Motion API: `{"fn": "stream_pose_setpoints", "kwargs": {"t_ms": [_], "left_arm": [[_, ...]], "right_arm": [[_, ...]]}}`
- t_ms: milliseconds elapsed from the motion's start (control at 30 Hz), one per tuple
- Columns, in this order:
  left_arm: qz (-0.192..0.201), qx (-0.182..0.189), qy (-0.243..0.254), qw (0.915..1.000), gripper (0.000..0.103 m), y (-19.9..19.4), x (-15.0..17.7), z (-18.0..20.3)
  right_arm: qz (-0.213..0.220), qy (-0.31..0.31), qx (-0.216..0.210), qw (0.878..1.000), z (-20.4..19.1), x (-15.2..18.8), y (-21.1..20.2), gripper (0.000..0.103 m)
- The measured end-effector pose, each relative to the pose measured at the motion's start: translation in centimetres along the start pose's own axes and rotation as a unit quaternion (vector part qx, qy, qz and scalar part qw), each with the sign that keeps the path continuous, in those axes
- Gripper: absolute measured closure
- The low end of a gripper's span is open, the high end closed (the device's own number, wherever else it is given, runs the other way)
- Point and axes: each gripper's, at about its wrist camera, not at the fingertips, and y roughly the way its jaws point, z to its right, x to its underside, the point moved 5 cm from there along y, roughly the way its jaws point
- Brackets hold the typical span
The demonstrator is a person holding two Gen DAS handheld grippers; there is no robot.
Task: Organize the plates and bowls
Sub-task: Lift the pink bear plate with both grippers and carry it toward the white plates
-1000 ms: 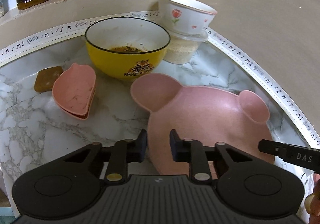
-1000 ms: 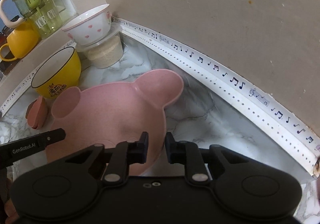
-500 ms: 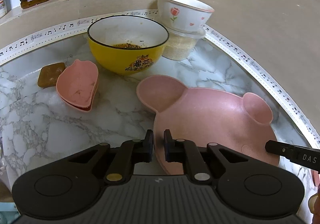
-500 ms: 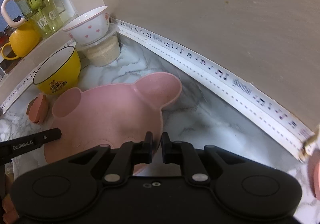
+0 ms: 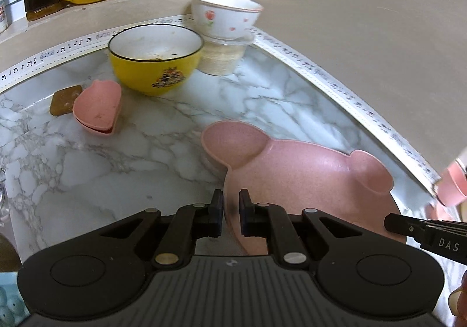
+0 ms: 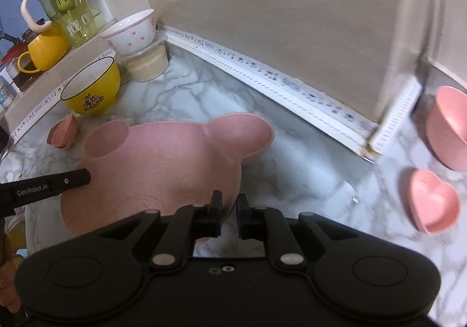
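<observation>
A pink bear-shaped plate (image 5: 306, 181) lies on a marble counter (image 5: 116, 157), held at its near edge from both sides. The left gripper (image 5: 231, 211) is clamped on the plate's near left rim; the right gripper (image 6: 229, 211) is clamped on its near right rim. Farther back stand a yellow bowl (image 5: 156, 60) and a white flowered bowl (image 5: 226, 16). Pink heart dishes (image 6: 433, 200) sit to the right.

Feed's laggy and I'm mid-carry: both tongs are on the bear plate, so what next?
Probably keep it level and carry it toward the pink bowl and heart dish. Left tongs and right tongs pinch opposite edges of the bear plate.
</observation>
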Motion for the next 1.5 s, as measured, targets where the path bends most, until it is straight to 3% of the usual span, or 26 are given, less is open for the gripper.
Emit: {"fn": "stream_pose_setpoints", "kwargs": {"t_ms": [300,733,1067,1500], "left_arm": [[0.013,0.021,0.021,0.9995,0.093,-4.6,2.2,3.9],[0.021,0.094,0.06,0.9935,0.093,-10.1,5.1,11.7],[0.029,0.151,0.127,0.9799,0.093,-12.9,8.0,19.7],[0.004,0.204,0.183,0.9617,0.093,-14.5,13.3,27.5]], "right_arm": [[0.034,0.01,0.018,0.999,2.0,2.2,-6.6,0.093],[0.09,0.062,0.06,0.992,7.2,7.0,-16.9,0.093],[0.117,0.118,0.102,0.981,12.8,11.9,-23.2,0.092],[0.136,0.164,0.149,0.966,18.1,17.5,-28.8,0.092]]}}
